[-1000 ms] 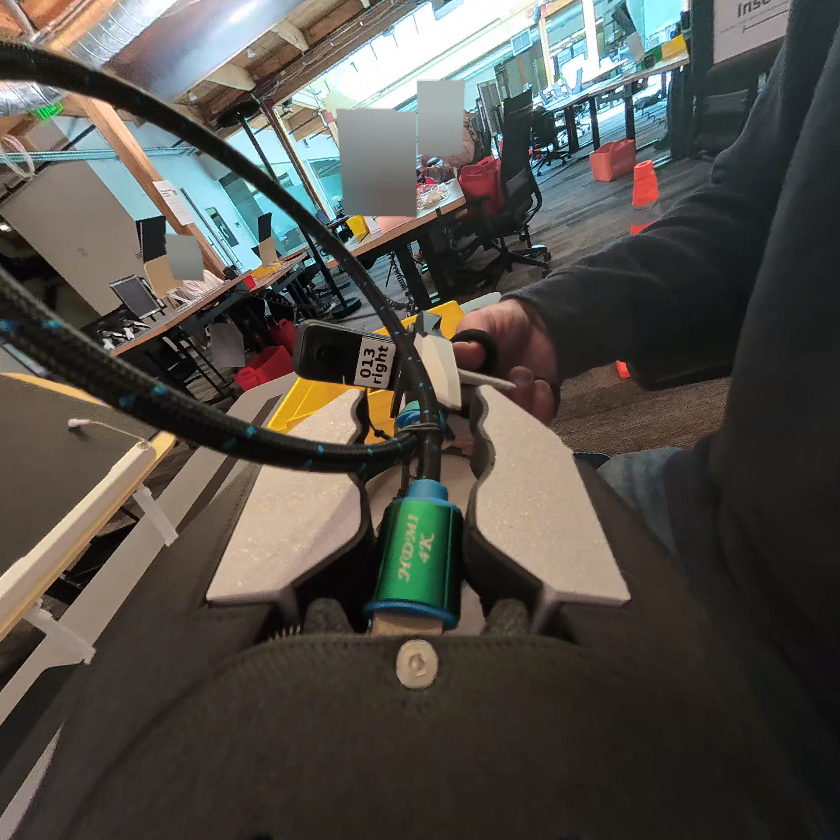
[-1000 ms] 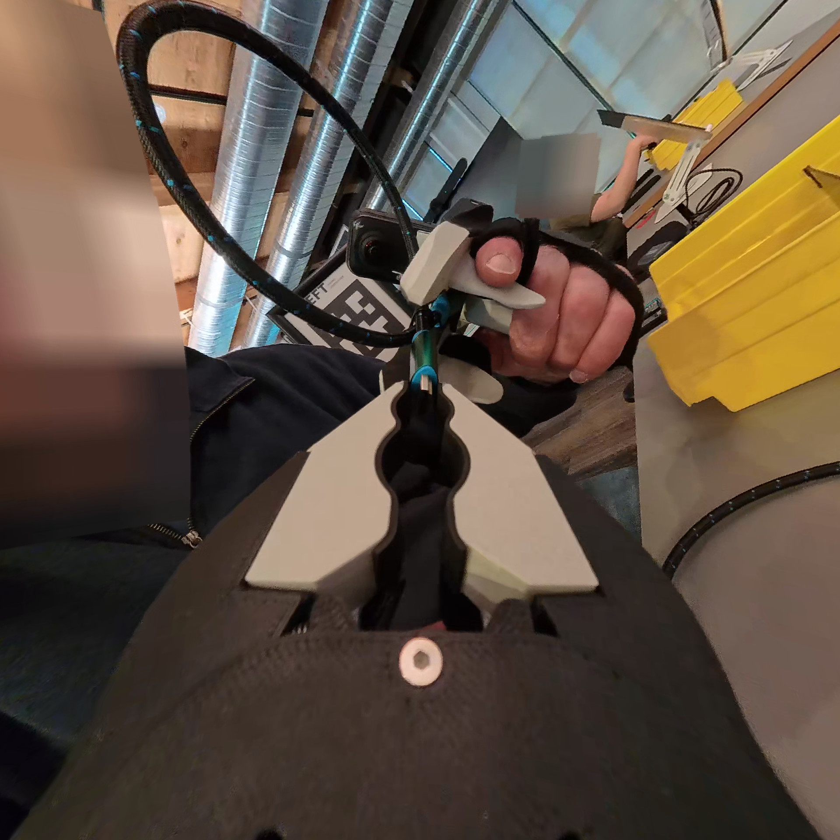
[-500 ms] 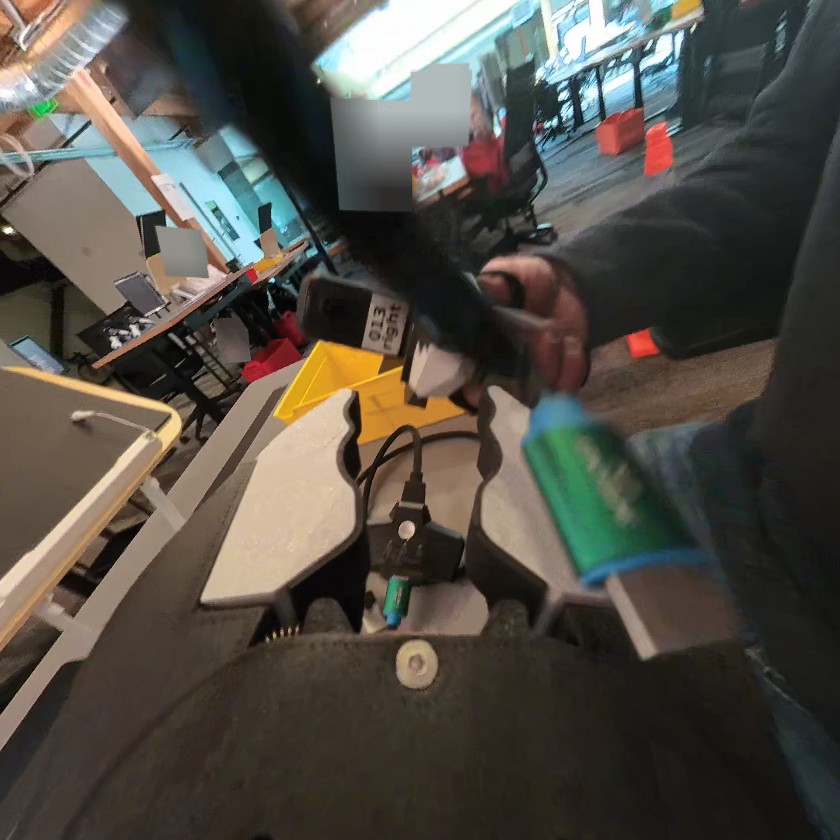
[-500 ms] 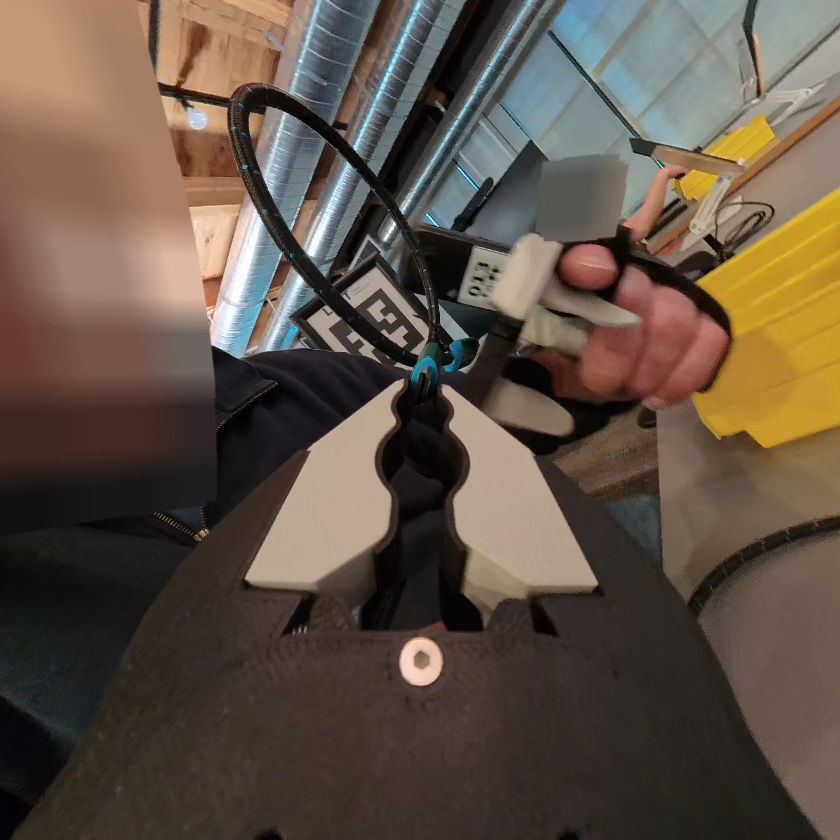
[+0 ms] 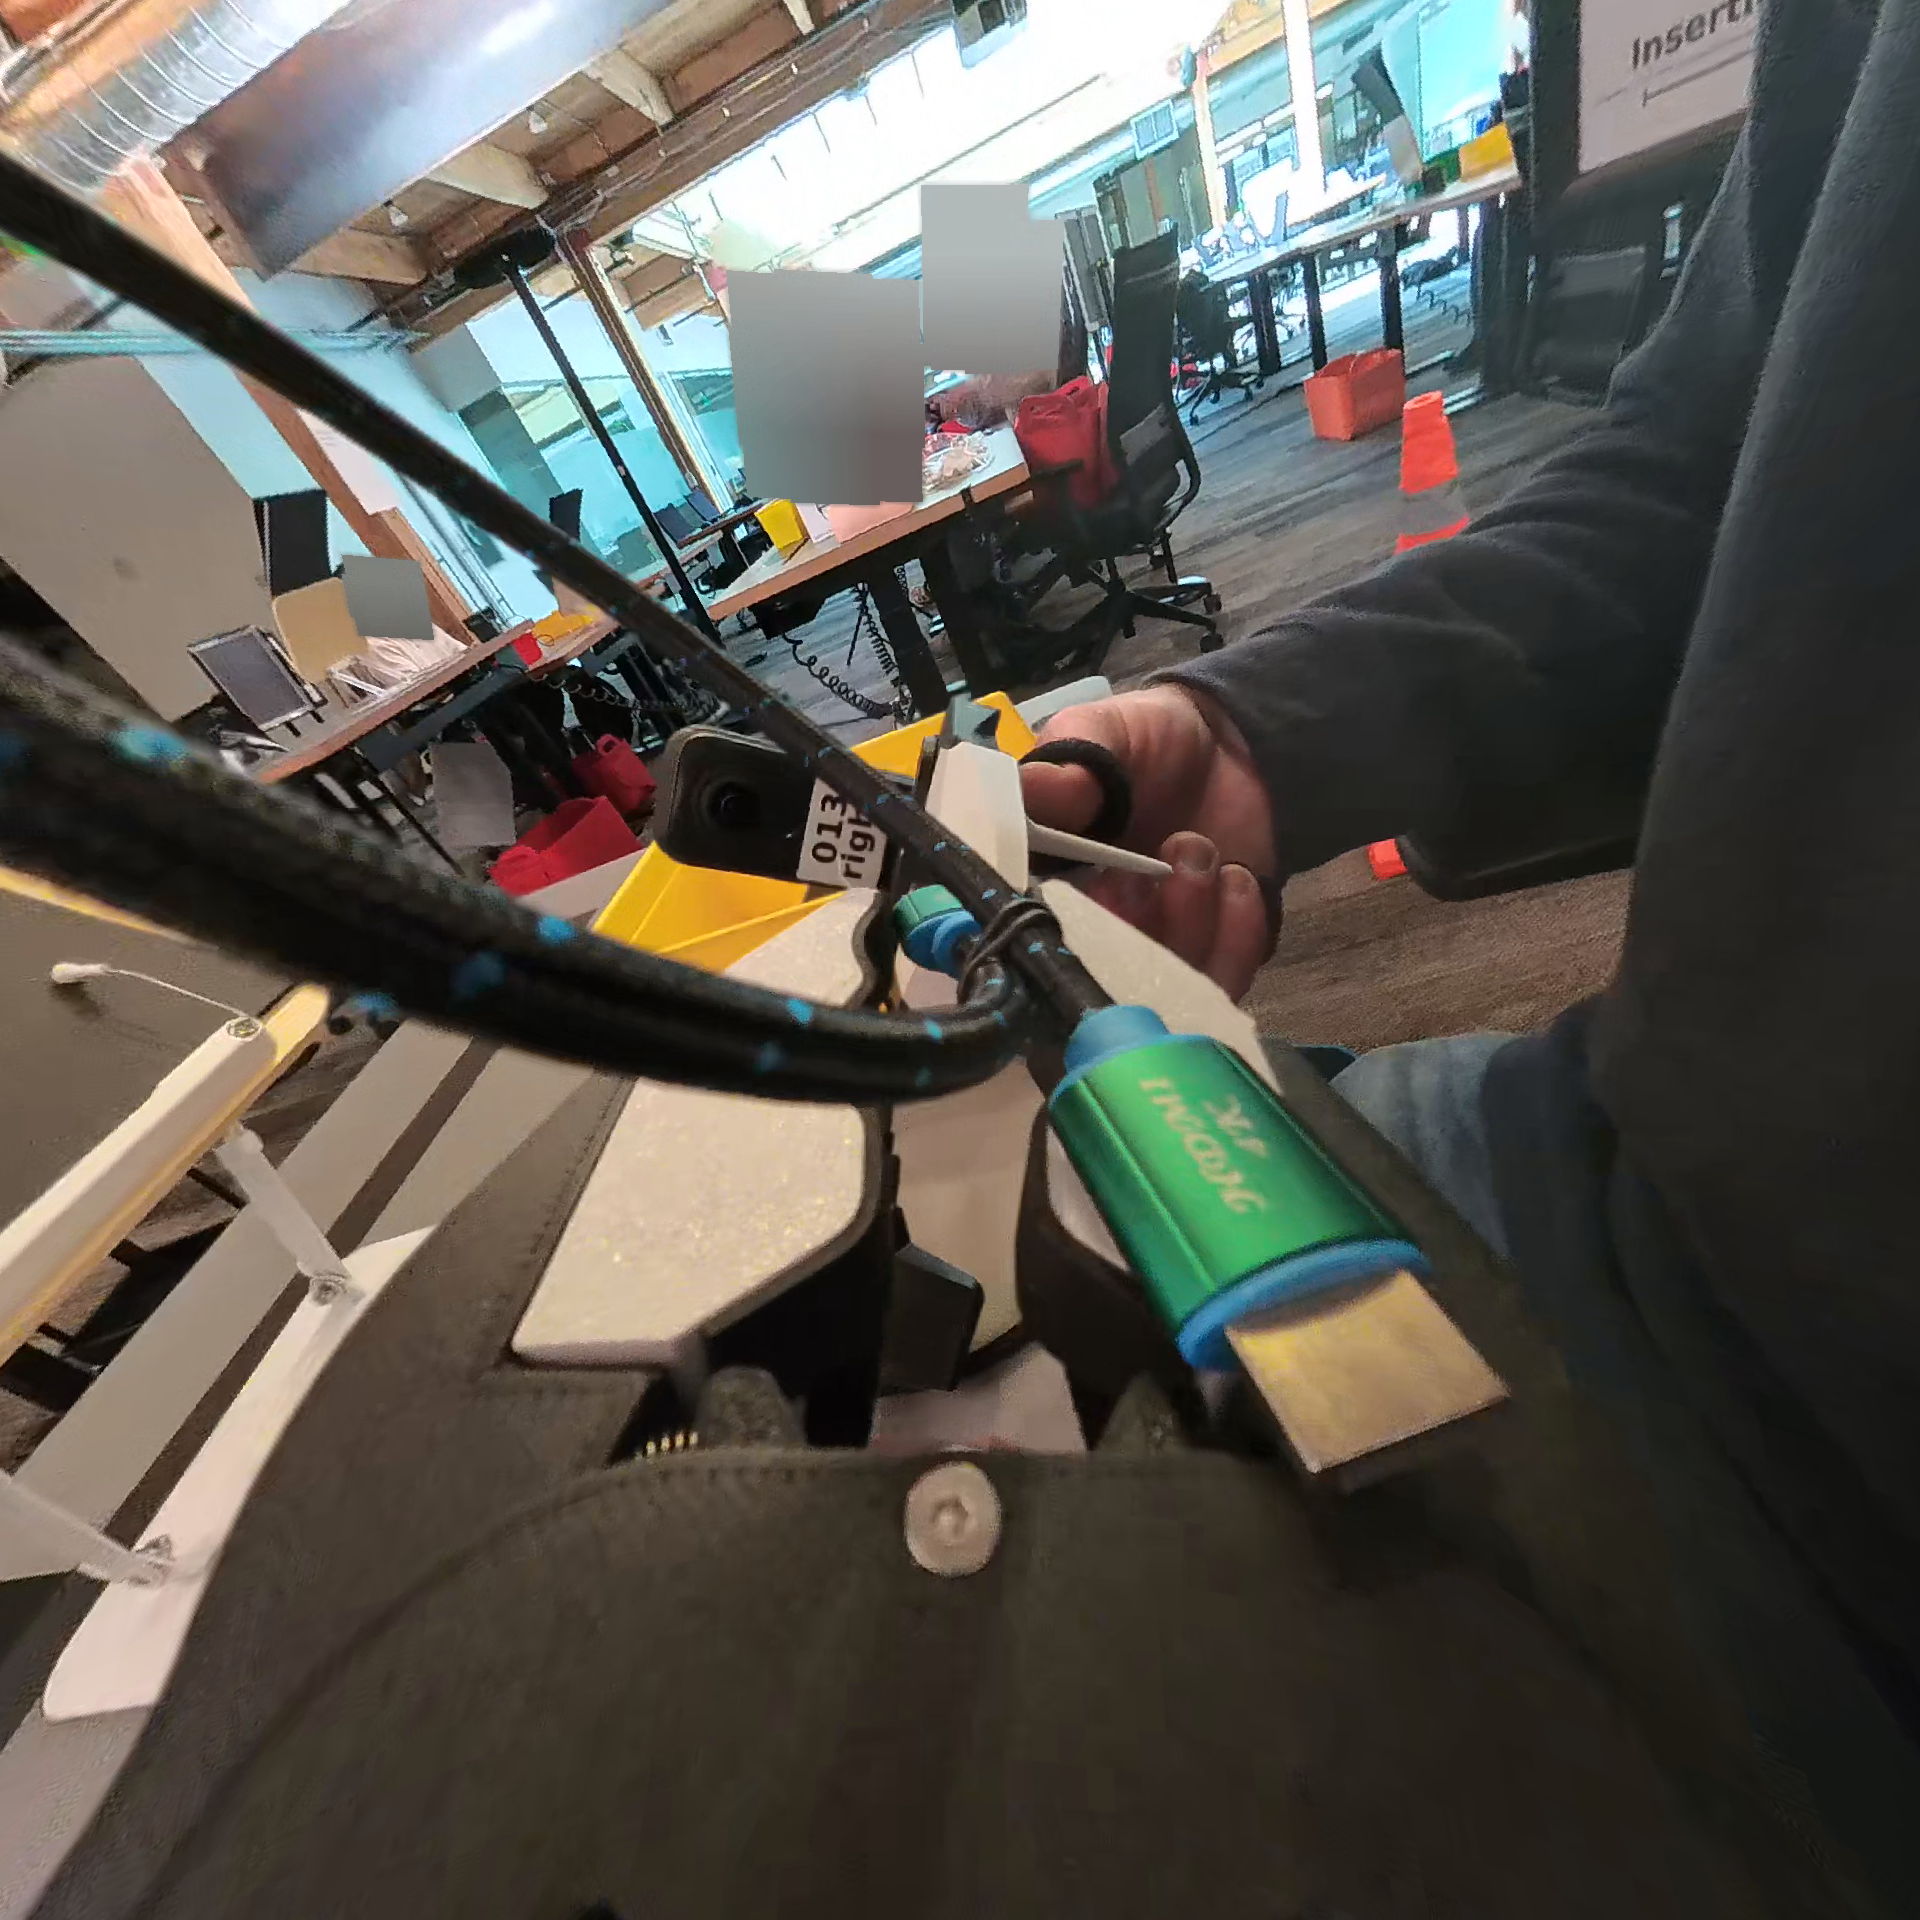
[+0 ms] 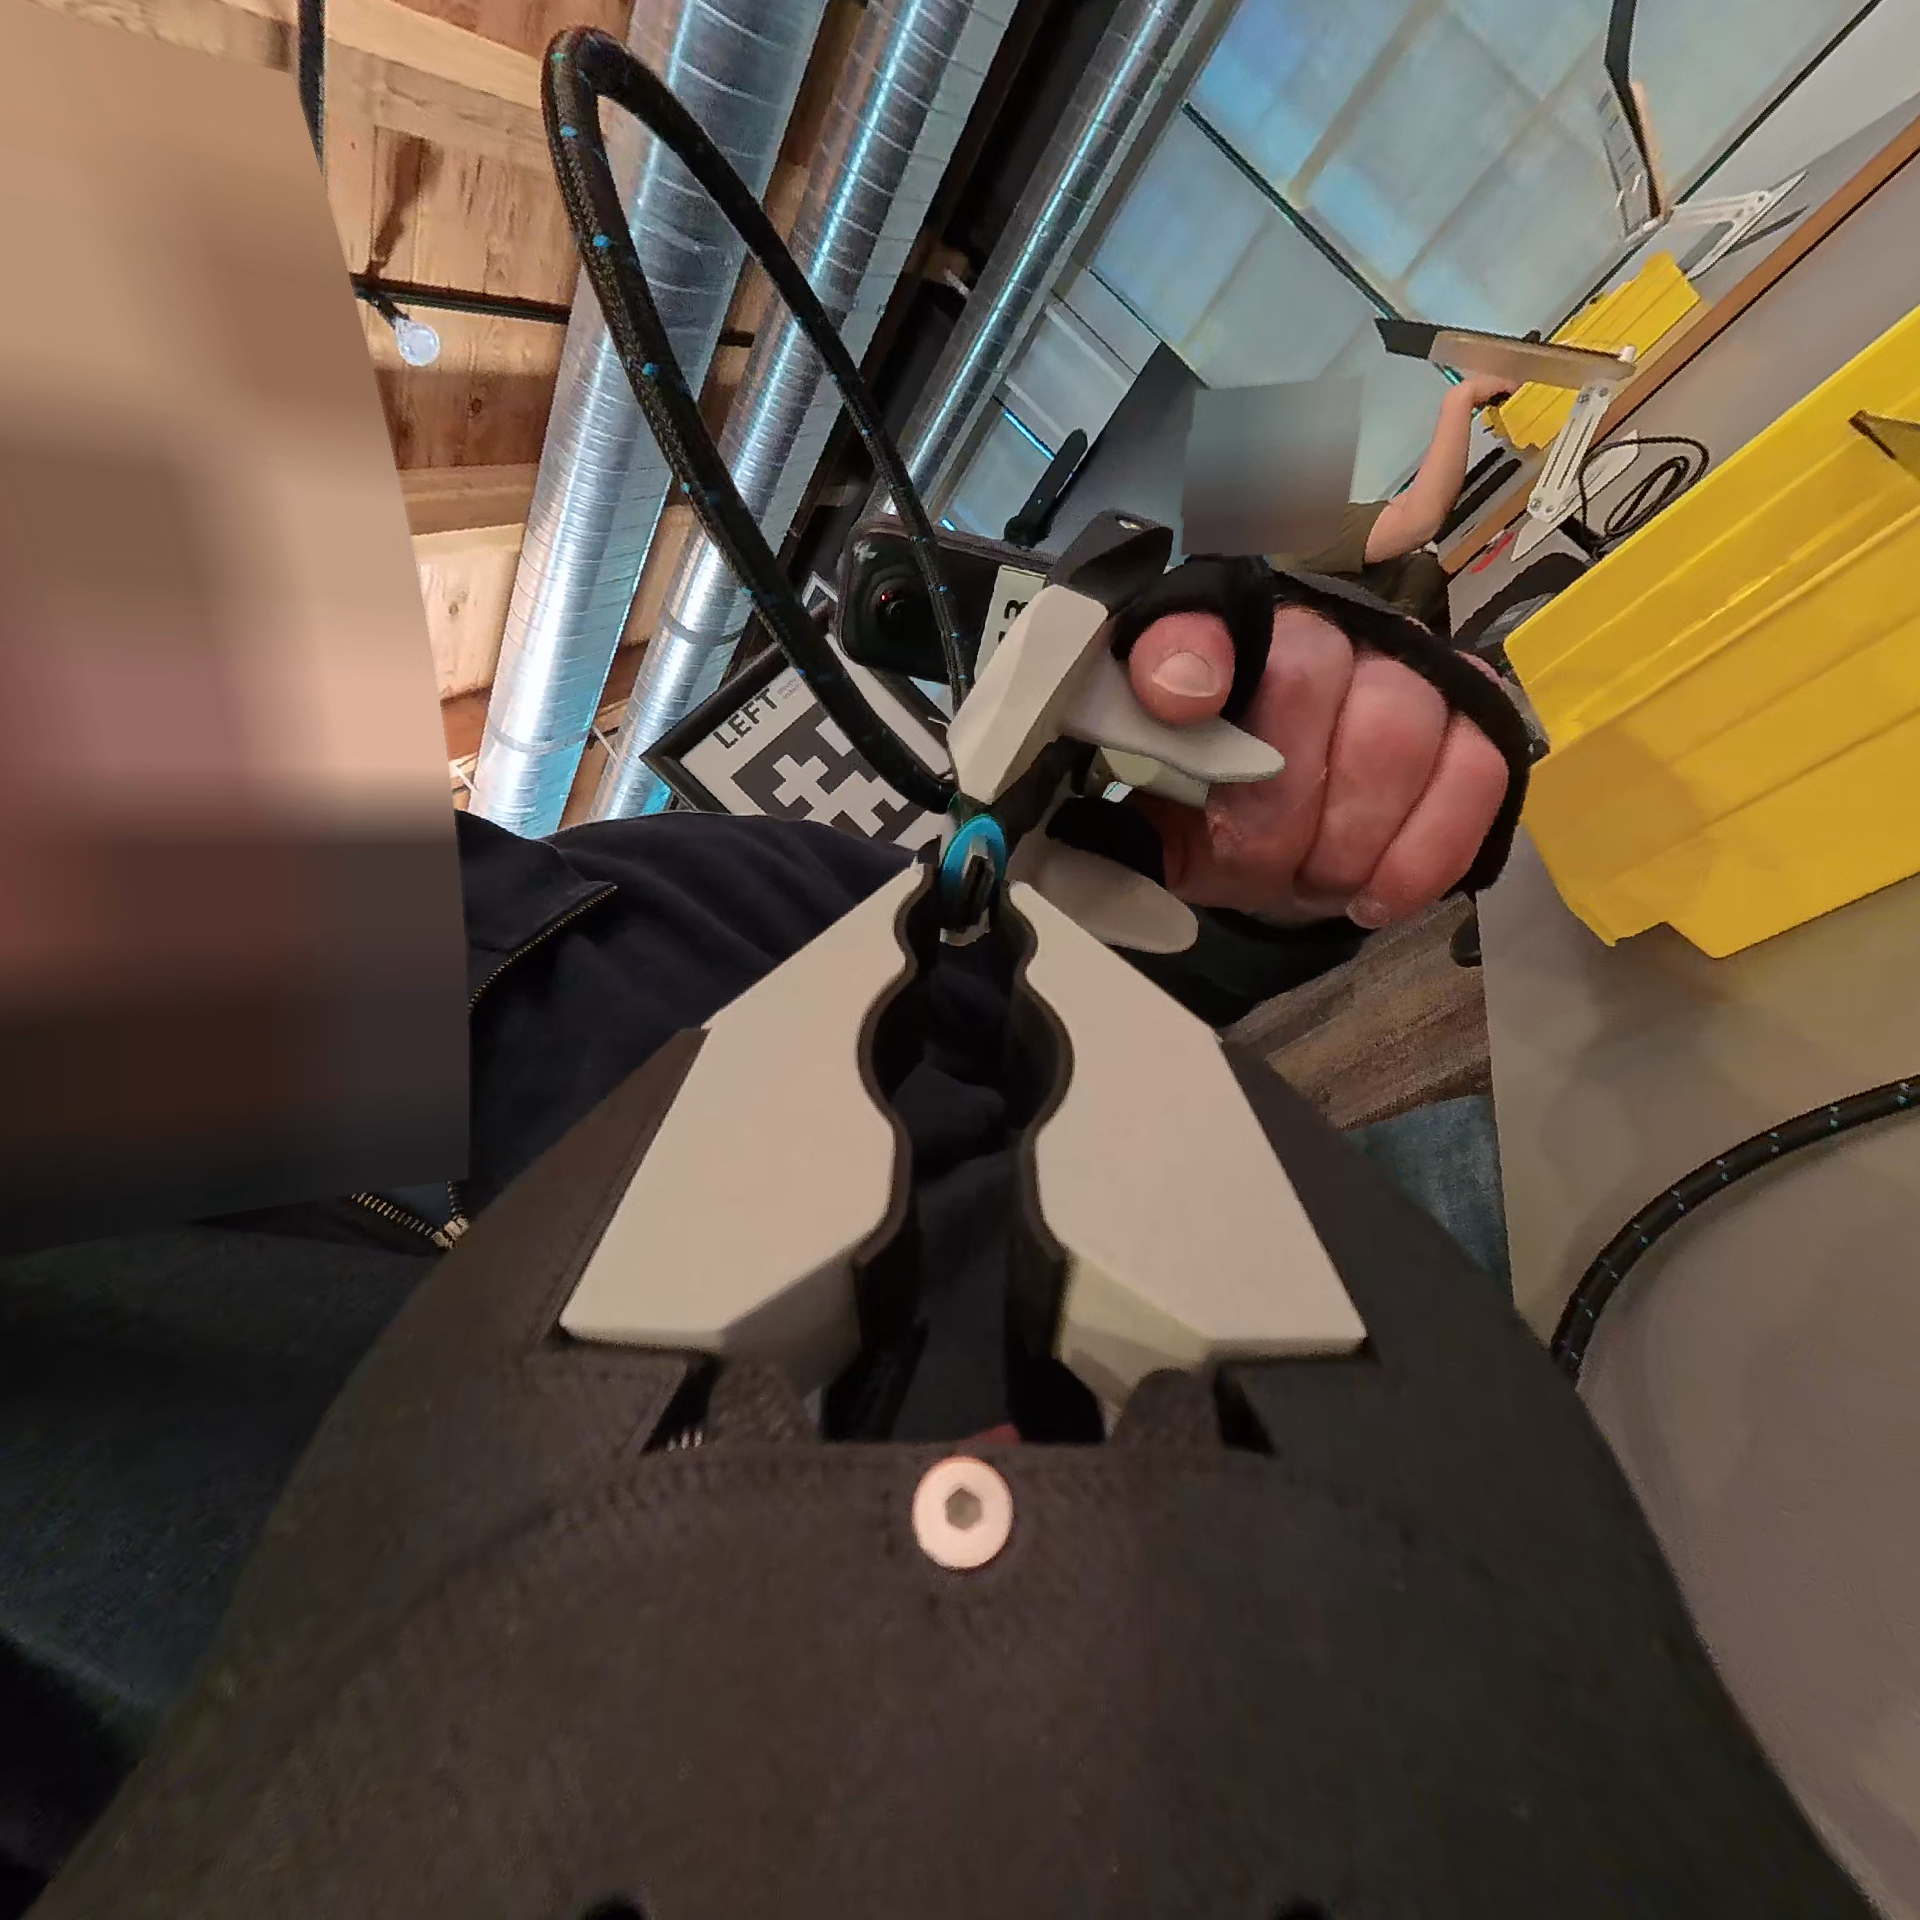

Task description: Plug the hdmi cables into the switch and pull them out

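HDMI plug (image 5: 1226, 1174) overhangs open left gripper's (image 5: 961, 987) right finger.

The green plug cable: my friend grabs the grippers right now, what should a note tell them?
Left gripper: jaws apart, nothing visibly gripped; the green plug rests across one finger, unplugged.
Right gripper: jaws shut on the hdmi cable near its tied loop.
Another cable lies on the grey table.
Switch: not in view, so what is done cannot be judged.
Left: find the switch, plug in, pull out.
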`<state>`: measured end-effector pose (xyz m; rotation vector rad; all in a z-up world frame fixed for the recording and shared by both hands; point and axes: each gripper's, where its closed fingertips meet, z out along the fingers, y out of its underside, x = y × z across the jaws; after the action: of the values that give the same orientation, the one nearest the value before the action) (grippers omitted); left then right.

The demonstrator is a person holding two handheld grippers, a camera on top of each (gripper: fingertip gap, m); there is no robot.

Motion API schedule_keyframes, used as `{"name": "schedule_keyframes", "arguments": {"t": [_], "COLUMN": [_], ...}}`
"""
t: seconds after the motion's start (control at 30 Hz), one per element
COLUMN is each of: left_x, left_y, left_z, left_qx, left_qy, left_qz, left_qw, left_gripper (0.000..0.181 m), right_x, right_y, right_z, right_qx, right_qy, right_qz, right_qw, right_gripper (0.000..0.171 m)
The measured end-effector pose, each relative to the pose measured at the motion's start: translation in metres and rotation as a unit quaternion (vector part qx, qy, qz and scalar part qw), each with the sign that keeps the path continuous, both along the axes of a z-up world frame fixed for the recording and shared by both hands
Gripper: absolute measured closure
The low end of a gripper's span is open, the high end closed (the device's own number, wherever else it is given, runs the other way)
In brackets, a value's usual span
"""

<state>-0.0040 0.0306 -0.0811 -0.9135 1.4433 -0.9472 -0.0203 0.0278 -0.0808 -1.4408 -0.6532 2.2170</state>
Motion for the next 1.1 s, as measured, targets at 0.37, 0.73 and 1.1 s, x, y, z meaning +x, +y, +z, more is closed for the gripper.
{"name": "schedule_keyframes", "arguments": {"t": [0.37, 0.73, 1.1], "left_x": [-0.010, -0.016, -0.015], "left_y": [0.012, 0.020, 0.019], "left_z": [0.012, 0.011, 0.015], "left_qx": [-0.051, -0.088, -0.173], "left_qy": [-0.034, -0.037, -0.052], "left_qz": [0.008, 0.003, -0.030], "left_qw": [0.998, 0.995, 0.983], "left_gripper": [0.159, 0.159, 0.160], "right_x": [0.014, 0.023, 0.002], "right_y": [0.018, 0.036, 0.034], "right_z": [-0.004, -0.003, 0.013], "right_qx": [0.018, 0.300, 0.394], "right_qy": [-0.023, -0.192, -0.180], "right_qz": [-0.070, -0.239, -0.253], "right_qw": [0.997, 0.903, 0.865], "right_gripper": [0.150, 0.140, 0.149]}}
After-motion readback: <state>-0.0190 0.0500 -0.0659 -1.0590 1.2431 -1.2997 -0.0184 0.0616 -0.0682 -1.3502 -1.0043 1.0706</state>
